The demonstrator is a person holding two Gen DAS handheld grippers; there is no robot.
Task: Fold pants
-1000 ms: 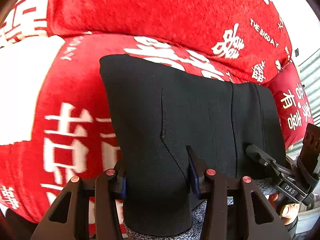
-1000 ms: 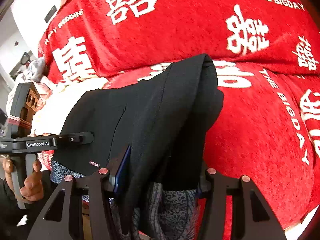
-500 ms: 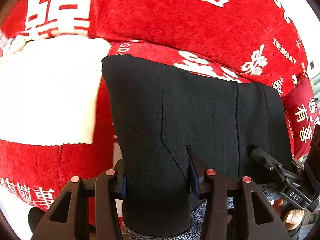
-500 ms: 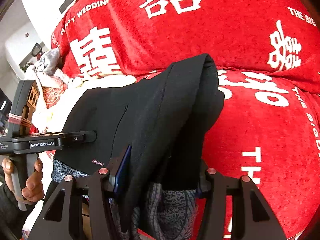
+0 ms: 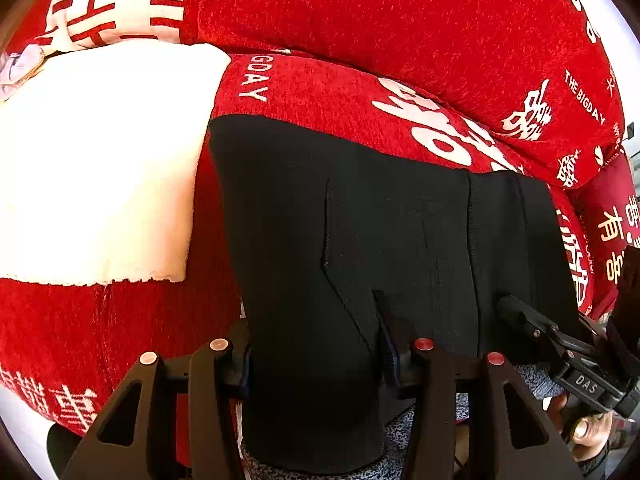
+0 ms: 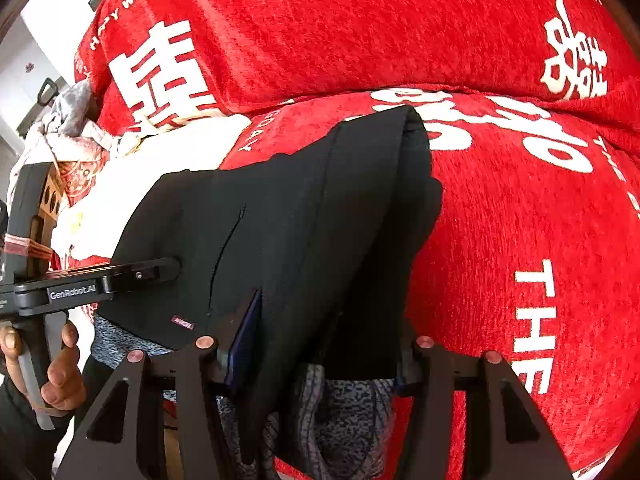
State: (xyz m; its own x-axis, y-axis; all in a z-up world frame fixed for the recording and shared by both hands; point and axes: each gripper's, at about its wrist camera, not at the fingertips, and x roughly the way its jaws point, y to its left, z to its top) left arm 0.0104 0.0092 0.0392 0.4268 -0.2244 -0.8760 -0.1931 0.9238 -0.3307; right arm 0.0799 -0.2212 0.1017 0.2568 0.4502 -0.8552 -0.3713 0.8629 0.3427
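Observation:
The folded black pants [image 5: 380, 240] with a grey speckled lining hang as a thick bundle between both grippers, above a red sofa. My left gripper [image 5: 316, 344] is shut on the bundle's left side. My right gripper [image 6: 320, 344] is shut on its right side, where the folded layers [image 6: 360, 220] stack up. Each gripper shows in the other's view: the right one [image 5: 560, 344] at the lower right of the left wrist view, the left one [image 6: 100, 280] at the left of the right wrist view.
The red sofa cover [image 5: 400, 40] with white characters fills the background, seat cushion [image 6: 520, 220] below and back cushion above. A white cloth [image 5: 100, 160] lies on the seat to the left. Crumpled patterned fabric [image 6: 68, 128] sits at the sofa's far left.
Both grippers have carried the pants bundle leftward along the sofa. The white cloth has come further into view. The grips have not changed.

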